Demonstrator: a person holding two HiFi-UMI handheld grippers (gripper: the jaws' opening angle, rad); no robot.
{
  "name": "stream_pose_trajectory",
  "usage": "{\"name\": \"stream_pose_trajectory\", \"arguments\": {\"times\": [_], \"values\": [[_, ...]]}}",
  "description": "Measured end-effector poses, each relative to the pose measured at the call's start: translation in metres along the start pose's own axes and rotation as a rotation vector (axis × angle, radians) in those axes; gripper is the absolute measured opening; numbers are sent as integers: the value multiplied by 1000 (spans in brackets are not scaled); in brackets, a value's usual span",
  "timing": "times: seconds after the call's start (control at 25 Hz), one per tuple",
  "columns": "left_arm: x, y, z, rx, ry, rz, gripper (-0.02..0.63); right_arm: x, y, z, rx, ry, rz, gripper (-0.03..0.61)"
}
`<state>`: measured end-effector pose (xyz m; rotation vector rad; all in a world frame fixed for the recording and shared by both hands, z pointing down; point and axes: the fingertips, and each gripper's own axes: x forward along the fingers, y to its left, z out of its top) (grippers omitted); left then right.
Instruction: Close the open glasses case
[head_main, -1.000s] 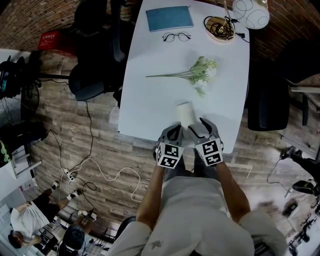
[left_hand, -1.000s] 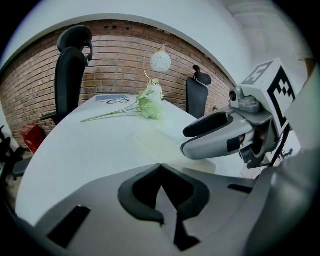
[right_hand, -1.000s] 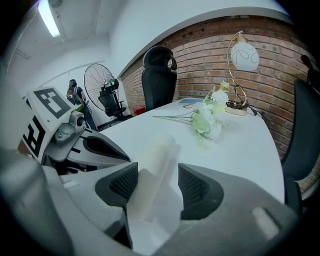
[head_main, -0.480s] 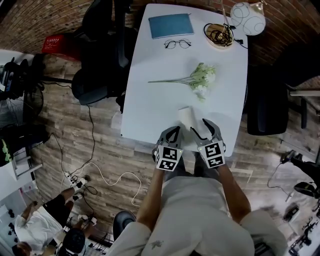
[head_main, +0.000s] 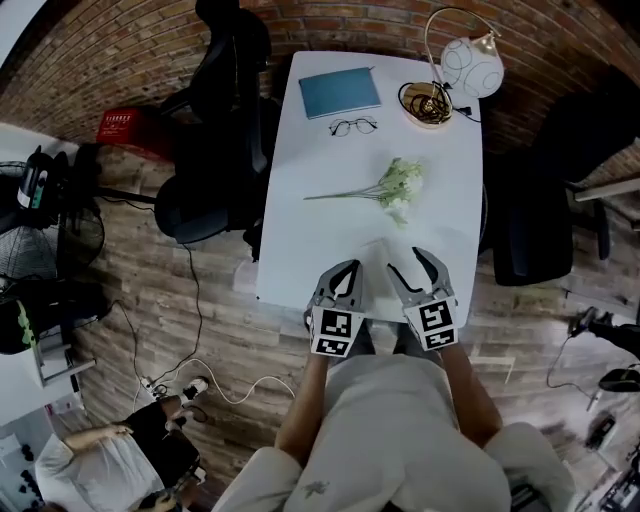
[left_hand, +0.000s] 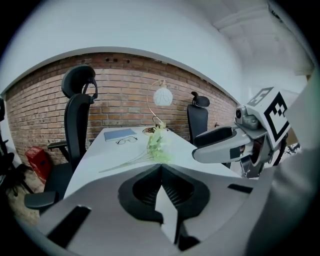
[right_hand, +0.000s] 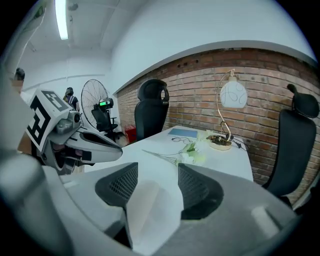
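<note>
The white glasses case (head_main: 376, 256) lies near the front edge of the white table (head_main: 310, 240), hard to make out against it. In the right gripper view the case (right_hand: 149, 200) sits between the two spread pads (right_hand: 117, 184), its lid raised. My right gripper (head_main: 410, 268) (right_hand: 157, 167) is open around it. My left gripper (head_main: 343, 278) (left_hand: 160, 166) hovers just left of the case, its jaws closed tip to tip with nothing held.
A sprig of white flowers (head_main: 395, 185) lies mid-table. Further back are spectacles (head_main: 352, 126), a blue notebook (head_main: 340, 92), a bowl of cables (head_main: 425, 103) and a globe lamp (head_main: 472, 65). Black office chairs (head_main: 215, 110) (head_main: 530, 220) flank the table.
The head view has shifted, showing more of the brick wall beyond the table. Both grippers stay at the table's front edge beside the case.
</note>
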<state>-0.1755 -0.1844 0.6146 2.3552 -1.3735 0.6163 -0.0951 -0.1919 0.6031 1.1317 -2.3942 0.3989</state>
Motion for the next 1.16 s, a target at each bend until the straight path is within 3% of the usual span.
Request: {"name": "stream_pose_trajectory", "arguments": {"times": [0.48,0.8,1.16], "values": [[-11,-5,63,75,-129,-99,5,-34,-19,45,21,-112,-167,238],[1,-13,74,97,-138,-173,5,-45,-33,47,41,-106,-251,238],[10,-20,71,102,-125,-210,5,-50,-38,42,55,-94,-283,238]]}}
